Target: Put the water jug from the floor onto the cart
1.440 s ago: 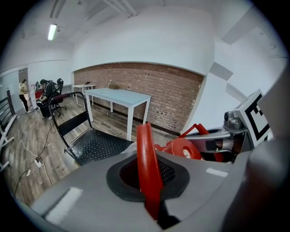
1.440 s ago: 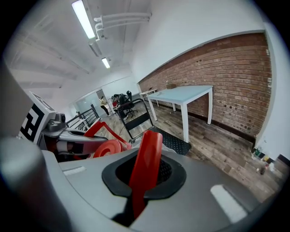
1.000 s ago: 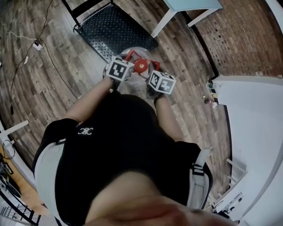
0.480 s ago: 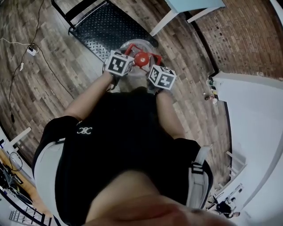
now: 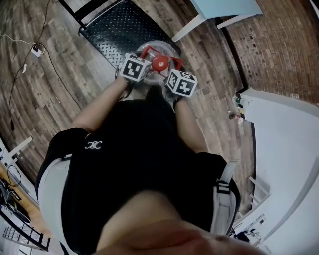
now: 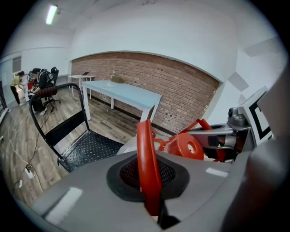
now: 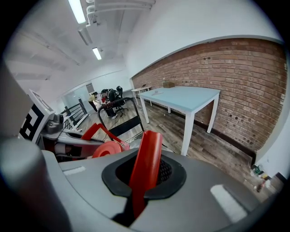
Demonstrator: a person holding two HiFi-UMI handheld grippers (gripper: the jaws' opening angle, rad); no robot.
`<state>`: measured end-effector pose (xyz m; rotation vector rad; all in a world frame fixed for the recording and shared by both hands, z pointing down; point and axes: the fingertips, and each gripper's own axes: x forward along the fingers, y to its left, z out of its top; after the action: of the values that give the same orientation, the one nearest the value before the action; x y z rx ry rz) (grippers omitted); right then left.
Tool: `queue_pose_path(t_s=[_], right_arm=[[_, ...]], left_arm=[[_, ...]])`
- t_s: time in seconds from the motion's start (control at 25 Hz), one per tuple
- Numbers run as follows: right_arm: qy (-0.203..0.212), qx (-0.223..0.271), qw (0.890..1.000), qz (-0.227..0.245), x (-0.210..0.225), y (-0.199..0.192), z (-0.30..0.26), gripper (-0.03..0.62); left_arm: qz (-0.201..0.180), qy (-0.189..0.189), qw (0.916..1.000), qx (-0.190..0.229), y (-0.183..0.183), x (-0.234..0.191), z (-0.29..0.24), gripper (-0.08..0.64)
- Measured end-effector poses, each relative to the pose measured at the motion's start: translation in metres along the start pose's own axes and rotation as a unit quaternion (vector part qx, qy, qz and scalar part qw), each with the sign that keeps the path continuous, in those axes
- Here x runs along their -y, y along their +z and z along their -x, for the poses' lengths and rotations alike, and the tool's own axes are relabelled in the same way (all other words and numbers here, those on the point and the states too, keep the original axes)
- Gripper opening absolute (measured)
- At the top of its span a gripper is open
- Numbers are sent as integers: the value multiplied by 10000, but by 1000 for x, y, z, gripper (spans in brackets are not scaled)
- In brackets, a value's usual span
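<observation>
Red plastic fills both jaw views: the left hand-held gripper (image 6: 148,177) is clamped tight on one strut of the water jug's red handle (image 6: 146,145), and the right hand-held gripper (image 7: 144,177) is closed the same way on the handle's other strut (image 7: 147,152). From the head view, the two marker cubes (image 5: 133,67) (image 5: 181,82) sit either side of the jug's red cap (image 5: 159,63), with the clear water jug (image 5: 155,47) hanging below and ahead of them. Compared with a second ago, jug and hands have travelled together across the wood floor (image 5: 50,94) toward the black diamond-plate cart (image 5: 117,30). Earlier the jug sat a little short of the deck's near corner. Now its clear rim overlaps that corner in the head view. The grip on the handle looks unchanged throughout. The frames do not settle whether the jug's base is over the deck yet. A pale blue table (image 5: 227,6) stands beyond the cart, by the brick wall (image 5: 279,45).
</observation>
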<state>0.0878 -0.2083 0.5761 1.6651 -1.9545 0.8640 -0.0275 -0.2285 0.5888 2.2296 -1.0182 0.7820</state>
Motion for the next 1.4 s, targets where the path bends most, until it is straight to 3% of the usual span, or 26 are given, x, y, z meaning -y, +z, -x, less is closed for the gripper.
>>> queue_pose_path(t_s=[0.4,1.12,1.4], right_arm=[[302,-444,9983,216,58,30,-66,29],[991,-1355,9785,1196,124,30,-229,44],[756,-1575,9780,1137,155,22,-271,15]], left_arm=[[394,141,9987,-290,33,-5,-76,2],[1242,411,9854,-1089,13,-54,-225,34],[1444,433,9793,-1349,-1,-61,-259,54]])
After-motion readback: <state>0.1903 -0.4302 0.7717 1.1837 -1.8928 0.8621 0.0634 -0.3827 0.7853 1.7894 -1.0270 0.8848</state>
